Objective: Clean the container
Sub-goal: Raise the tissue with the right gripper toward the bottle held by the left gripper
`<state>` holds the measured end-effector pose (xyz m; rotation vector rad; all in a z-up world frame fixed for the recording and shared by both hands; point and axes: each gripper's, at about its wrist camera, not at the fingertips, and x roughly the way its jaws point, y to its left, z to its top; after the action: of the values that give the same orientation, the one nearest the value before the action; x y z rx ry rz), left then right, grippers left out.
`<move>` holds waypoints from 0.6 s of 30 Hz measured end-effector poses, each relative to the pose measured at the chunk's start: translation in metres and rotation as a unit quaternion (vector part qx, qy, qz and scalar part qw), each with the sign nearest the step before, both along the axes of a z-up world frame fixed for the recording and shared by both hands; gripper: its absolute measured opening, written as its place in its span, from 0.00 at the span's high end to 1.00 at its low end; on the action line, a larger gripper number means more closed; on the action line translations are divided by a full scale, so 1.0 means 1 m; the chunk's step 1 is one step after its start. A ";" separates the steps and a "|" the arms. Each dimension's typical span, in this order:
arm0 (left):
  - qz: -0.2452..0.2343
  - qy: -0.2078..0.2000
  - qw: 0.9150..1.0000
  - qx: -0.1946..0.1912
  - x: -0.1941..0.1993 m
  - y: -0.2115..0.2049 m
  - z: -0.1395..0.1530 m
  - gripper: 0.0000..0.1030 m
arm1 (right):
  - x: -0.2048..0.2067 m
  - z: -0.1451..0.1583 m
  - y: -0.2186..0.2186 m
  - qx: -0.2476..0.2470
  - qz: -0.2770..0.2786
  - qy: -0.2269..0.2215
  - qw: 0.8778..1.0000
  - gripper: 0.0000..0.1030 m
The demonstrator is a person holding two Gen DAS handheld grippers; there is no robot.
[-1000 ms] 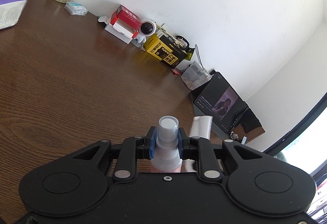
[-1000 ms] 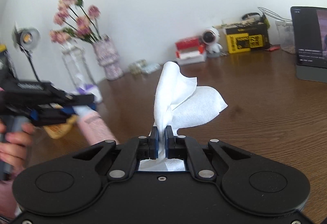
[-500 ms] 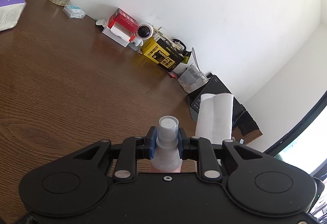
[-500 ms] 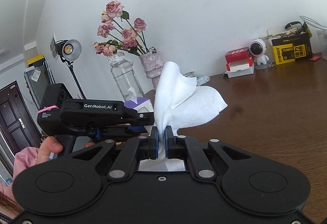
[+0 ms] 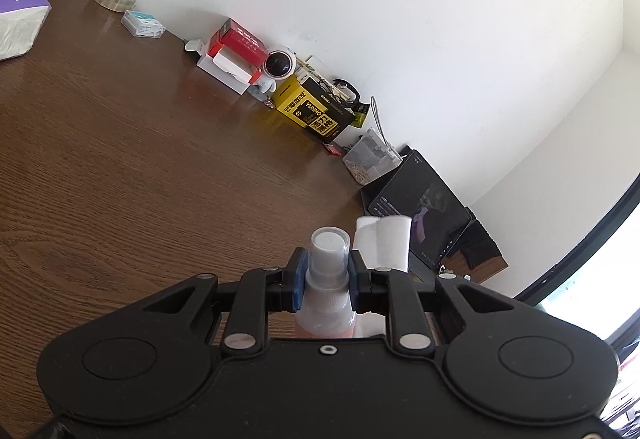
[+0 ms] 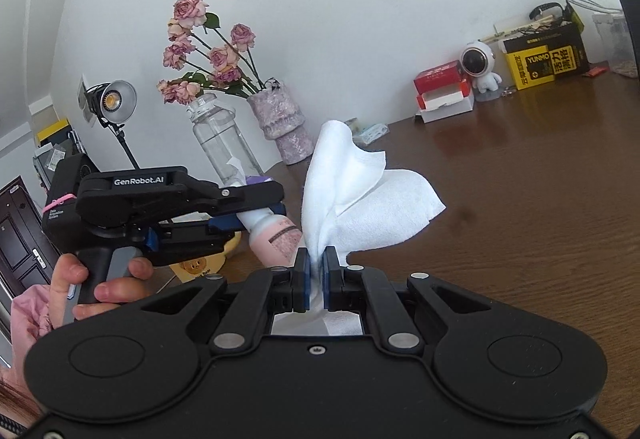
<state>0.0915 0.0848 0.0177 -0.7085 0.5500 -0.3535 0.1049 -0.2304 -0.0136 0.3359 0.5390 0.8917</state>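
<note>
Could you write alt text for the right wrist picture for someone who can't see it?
A black handheld right gripper pinches a crumpled white tissue beside a small pink-labelled spray bottle clamped in the left gripper, above a brown wooden table.

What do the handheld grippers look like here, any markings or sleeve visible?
Both are matte black, with two round housings, silver pivot screws and blue pads on the fingers. The left gripper carries white "GenRobot.AI" lettering, a grey pistol handle and a pink band at the rear. The hand holding it wears a pink sleeve. No cables clearly visible.
</note>
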 end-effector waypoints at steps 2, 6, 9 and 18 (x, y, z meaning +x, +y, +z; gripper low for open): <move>0.000 0.000 1.000 0.000 0.000 0.000 0.000 0.80 | 0.001 -0.005 -0.004 0.000 -0.005 0.010 1.000 0.94; -0.002 0.003 1.000 0.002 0.000 -0.002 -0.001 0.80 | 0.001 -0.007 -0.006 0.004 -0.006 0.015 1.000 0.94; -0.004 0.004 1.000 0.003 0.001 -0.005 -0.001 0.80 | 0.000 -0.001 -0.002 0.009 0.001 0.009 1.000 0.94; -0.005 0.007 1.000 0.004 -0.001 -0.007 -0.002 0.80 | -0.003 0.019 0.015 0.021 0.024 -0.018 0.999 0.94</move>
<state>0.0905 0.0773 0.0155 -0.7005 0.5674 -0.3552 0.1021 -0.2153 0.0056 0.3460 0.4980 0.9546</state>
